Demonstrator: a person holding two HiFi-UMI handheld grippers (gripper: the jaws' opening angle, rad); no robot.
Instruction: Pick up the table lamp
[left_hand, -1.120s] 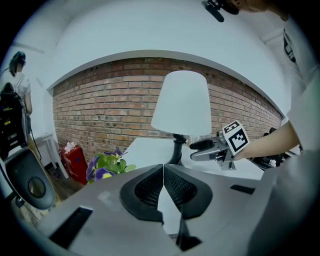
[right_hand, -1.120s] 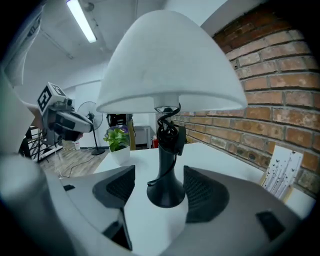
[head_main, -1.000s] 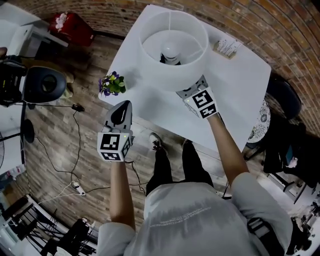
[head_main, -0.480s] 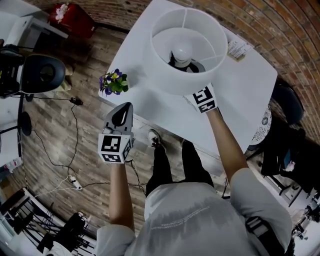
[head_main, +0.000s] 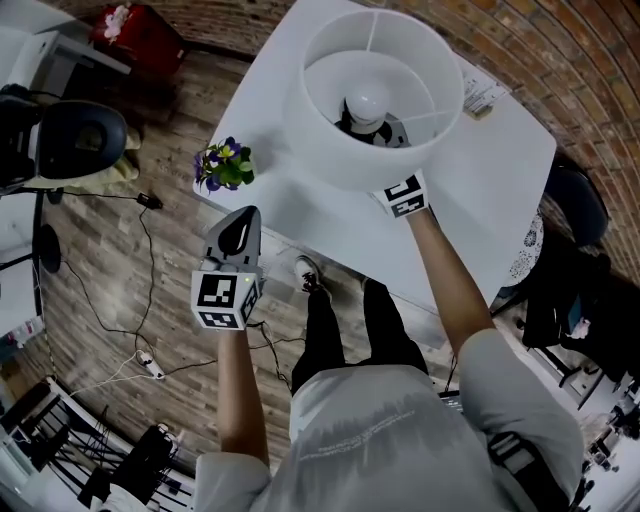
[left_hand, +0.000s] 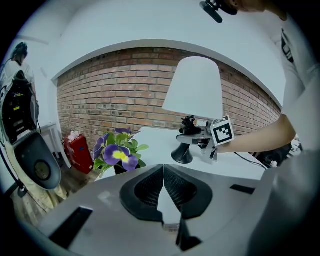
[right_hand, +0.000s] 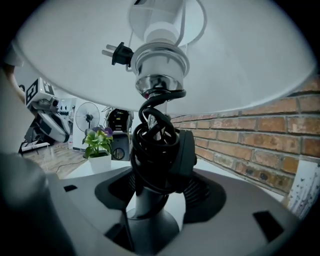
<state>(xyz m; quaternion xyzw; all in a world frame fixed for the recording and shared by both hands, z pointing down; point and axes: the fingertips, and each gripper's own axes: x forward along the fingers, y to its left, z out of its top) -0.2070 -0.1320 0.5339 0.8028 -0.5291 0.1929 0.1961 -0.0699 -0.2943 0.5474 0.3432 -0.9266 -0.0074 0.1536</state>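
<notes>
Shade of table lamp (head_main: 310, 140) is wide and covers the right hand-held gripper (right_hand: 155, 197), clamped on the cord-wrapped stem, so no way in from above. Flower pot (head_main: 224, 166) at left edge of desk (head_main: 300, 215), near left hand-held gripper (head_main: 238, 228), jaws together. Bare desk between pot and lamp, more right of the lamp. Small card (head_main: 483, 97) at far edge by brick wall (head_main: 560, 60).

Three cameras: one high overhead, two low at table height.

The head view looks steeply down from above the person onto the white table (head_main: 500, 190) and into the top of the table lamp (head_main: 375, 100). The left gripper view sits off the table's edge and faces level across it toward the brick wall (left_hand: 100, 95), with the lamp at middle distance. The right gripper view is tight under the shade, looking up. All three share the potted flower (head_main: 222, 165). The left gripper view takes in the right gripper (left_hand: 197, 137), and the right gripper view takes in the left gripper (right_hand: 52, 125).
</notes>
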